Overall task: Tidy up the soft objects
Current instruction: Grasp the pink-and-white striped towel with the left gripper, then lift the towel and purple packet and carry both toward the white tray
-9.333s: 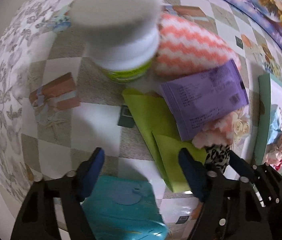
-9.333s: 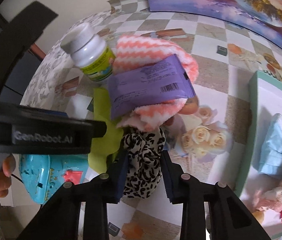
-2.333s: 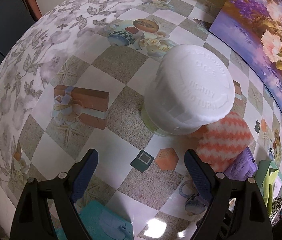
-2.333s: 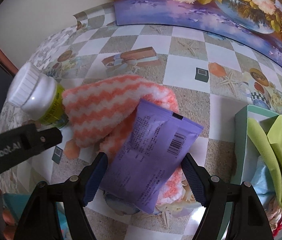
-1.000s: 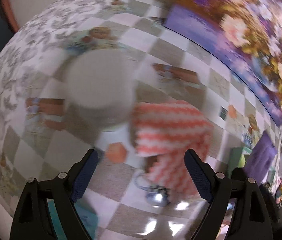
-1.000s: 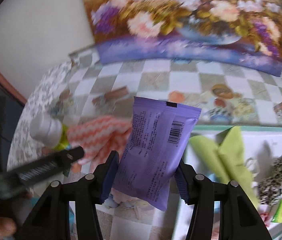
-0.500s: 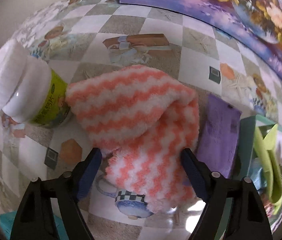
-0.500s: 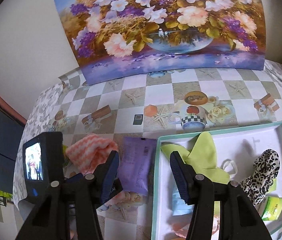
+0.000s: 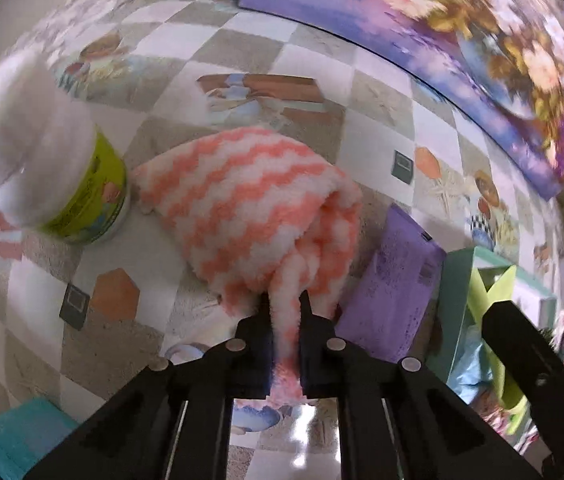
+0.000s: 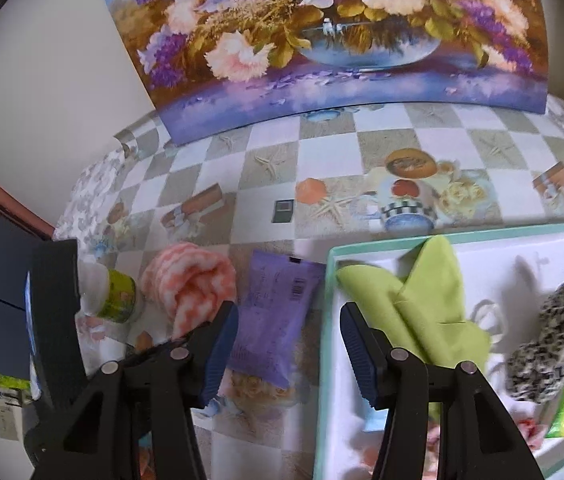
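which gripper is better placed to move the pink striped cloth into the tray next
Left. The left gripper is shut on the pink striped cloth; the right gripper hangs open and empty near the tray.

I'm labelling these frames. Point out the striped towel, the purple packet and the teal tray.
striped towel (image 9: 249,200), left wrist view, middle of folded body.
purple packet (image 10: 271,320), right wrist view, centre of face.
teal tray (image 10: 462,233), right wrist view, far rim.

Bottle (image 9: 61,168) and pouch (image 9: 392,296) flank towel (image 9: 249,208) (touching).
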Tool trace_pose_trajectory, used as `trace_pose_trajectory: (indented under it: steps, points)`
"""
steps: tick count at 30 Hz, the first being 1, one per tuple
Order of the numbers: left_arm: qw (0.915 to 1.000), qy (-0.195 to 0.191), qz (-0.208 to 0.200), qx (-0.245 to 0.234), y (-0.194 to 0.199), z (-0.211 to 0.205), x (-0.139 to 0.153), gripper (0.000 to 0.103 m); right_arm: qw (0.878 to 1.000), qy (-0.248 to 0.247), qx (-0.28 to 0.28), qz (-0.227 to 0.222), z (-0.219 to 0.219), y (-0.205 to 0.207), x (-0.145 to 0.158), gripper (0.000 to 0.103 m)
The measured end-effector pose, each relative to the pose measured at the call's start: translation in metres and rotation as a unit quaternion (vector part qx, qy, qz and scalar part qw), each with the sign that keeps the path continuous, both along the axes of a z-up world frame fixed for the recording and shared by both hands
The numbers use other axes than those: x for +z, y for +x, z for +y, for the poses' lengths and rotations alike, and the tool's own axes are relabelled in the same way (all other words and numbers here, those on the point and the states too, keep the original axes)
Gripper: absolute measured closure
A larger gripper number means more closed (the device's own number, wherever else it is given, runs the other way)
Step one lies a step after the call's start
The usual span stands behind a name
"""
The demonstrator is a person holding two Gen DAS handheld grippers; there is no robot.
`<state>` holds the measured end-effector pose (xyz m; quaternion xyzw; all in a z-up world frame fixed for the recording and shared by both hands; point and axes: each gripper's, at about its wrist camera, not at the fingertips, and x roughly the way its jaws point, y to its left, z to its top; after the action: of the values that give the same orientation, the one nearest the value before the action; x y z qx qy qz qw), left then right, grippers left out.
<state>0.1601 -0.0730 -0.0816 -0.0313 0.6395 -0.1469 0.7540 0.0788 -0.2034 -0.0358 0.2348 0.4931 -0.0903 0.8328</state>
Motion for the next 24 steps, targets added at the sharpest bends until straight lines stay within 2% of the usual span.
trace_pose_trajectory:
  steps: [3, 7, 12, 17, 24]
  points:
    - [0.9991, -0.022, 0.017, 0.033, 0.004, 0.016, -0.001, 0.094, 1.0, -0.002, 0.014, 0.009, 0.008, 0.006, -0.006, 0.047]
    - [0.9974, -0.023, 0.022, 0.065, 0.007, 0.037, -0.001, 0.094, 0.999, -0.006, 0.024, 0.023, 0.017, 0.013, -0.017, 0.046]
    - [0.996, -0.022, 0.024, 0.083, 0.006, 0.048, 0.003, 0.094, 0.998, -0.015, 0.038, 0.049, 0.03, 0.022, -0.035, 0.046]
    - [0.9949, -0.024, 0.026, 0.094, -0.003, 0.064, 0.007, 0.094, 0.997, -0.032, 0.046, 0.053, 0.039, 0.029, -0.042, 0.037]
    - [0.9934, -0.021, 0.022, 0.11, 0.003, 0.084, 0.015, 0.094, 0.994, -0.058, 0.055, 0.077, 0.051, 0.038, -0.058, 0.036]
